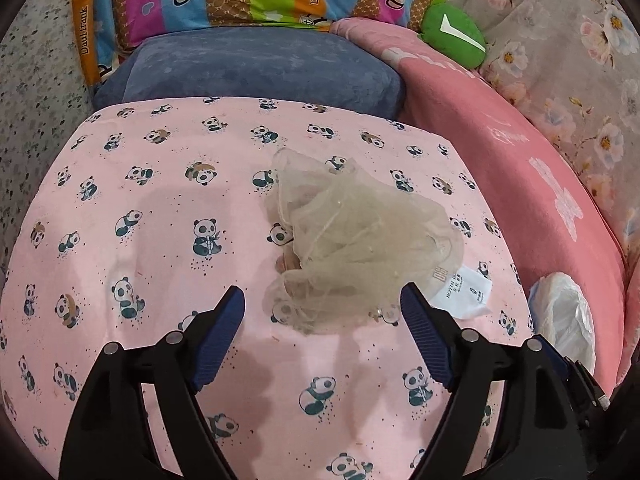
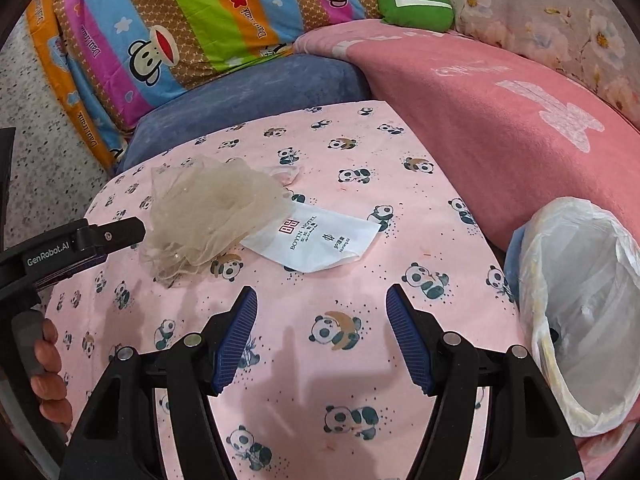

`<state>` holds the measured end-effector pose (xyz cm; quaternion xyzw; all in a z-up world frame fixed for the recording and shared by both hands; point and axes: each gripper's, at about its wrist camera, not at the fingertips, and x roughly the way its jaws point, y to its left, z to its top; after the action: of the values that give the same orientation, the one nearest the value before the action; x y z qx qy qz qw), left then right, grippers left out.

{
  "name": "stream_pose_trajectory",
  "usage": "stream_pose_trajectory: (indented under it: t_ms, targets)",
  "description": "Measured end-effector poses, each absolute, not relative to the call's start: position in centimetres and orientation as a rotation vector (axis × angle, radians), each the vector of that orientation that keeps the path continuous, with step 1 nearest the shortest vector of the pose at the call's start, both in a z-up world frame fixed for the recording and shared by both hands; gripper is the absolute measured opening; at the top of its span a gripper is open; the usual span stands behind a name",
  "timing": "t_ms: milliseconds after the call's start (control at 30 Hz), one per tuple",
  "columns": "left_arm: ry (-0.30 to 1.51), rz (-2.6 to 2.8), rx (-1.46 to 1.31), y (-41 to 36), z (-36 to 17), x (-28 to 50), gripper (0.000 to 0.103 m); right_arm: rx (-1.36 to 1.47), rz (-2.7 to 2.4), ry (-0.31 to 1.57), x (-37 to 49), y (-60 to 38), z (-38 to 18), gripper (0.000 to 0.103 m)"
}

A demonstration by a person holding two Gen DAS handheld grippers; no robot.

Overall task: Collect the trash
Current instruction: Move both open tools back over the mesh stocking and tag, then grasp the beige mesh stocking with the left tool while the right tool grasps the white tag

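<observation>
A crumpled beige mesh net (image 1: 360,236) lies on the pink panda sheet (image 1: 160,240). My left gripper (image 1: 323,290) is open, its blue pads on either side of the net's near edge without pressing on it. A white hotel packet (image 2: 316,236) lies partly under the net (image 2: 212,216), and a small clear wrapper (image 2: 286,172) sits just behind them. My right gripper (image 2: 323,291) hangs open and empty over the sheet, a little short of the packet. The left gripper (image 2: 108,236) shows at the left edge of the right wrist view, beside the net.
A bin lined with a white plastic bag (image 2: 592,320) stands at the right edge of the sheet, also seen as the bag (image 1: 564,320). Behind are a blue cushion (image 1: 260,68), a pink blanket (image 2: 500,128), a striped quilt and a green plush. A person's hand (image 2: 48,360) grips the left handle.
</observation>
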<state>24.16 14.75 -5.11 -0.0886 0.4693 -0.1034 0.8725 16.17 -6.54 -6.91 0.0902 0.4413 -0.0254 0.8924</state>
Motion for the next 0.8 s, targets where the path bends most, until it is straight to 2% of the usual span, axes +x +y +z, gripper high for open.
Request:
stream_pose_trajectory:
  t_ms: [167, 233, 333, 400, 433, 500, 567, 633, 667, 767, 800]
  targets:
    - [1.002, -0.229, -0.205, 14.6, -6.4, 26.6, 0.076, 0.211, -0.078, 0.938, 18.7, -7.0, -8.5, 0.065]
    - [1.006, -0.238, -0.212, 14.4, -6.8, 27.1, 0.072, 0.226, -0.084, 0.949, 19.5, -7.3, -9.1, 0.065]
    - [1.027, -0.267, -0.219, 13.9, -7.4, 27.8, 0.056, 0.242, -0.097, 0.964, 20.6, -7.6, -10.0, 0.065]
    - [1.036, -0.285, -0.221, 13.6, -7.8, 28.0, 0.032, 0.257, -0.102, 0.974, 21.1, -7.9, -10.6, 0.065]
    - [1.042, -0.290, -0.219, 13.5, -8.0, 28.0, 0.026, 0.265, -0.098, 0.981, 21.2, -8.0, -10.8, 0.064]
    - [1.051, -0.302, -0.220, 13.4, -8.2, 28.0, 0.011, 0.279, -0.093, 0.985, 21.3, -8.0, -11.2, 0.053]
    - [1.045, -0.305, -0.218, 13.3, -8.2, 27.6, 0.009, 0.289, -0.084, 0.992, 21.3, -8.1, -11.6, 0.042]
    - [1.033, -0.309, -0.214, 13.3, -7.9, 27.3, 0.007, 0.291, -0.083, 0.983, 21.0, -8.2, -11.6, 0.027]
    - [1.030, -0.311, -0.212, 13.3, -7.8, 27.0, 0.007, 0.300, -0.073, 0.990, 20.9, -8.2, -11.7, 0.013]
    - [1.022, -0.318, -0.214, 13.2, -7.1, 26.3, 0.006, 0.314, -0.067, 0.992, 20.4, -8.3, -11.6, 0.001]
    - [1.017, -0.320, -0.213, 13.1, -6.8, 25.9, 0.006, 0.314, -0.064, 0.988, 20.2, -8.3, -11.5, 0.000]
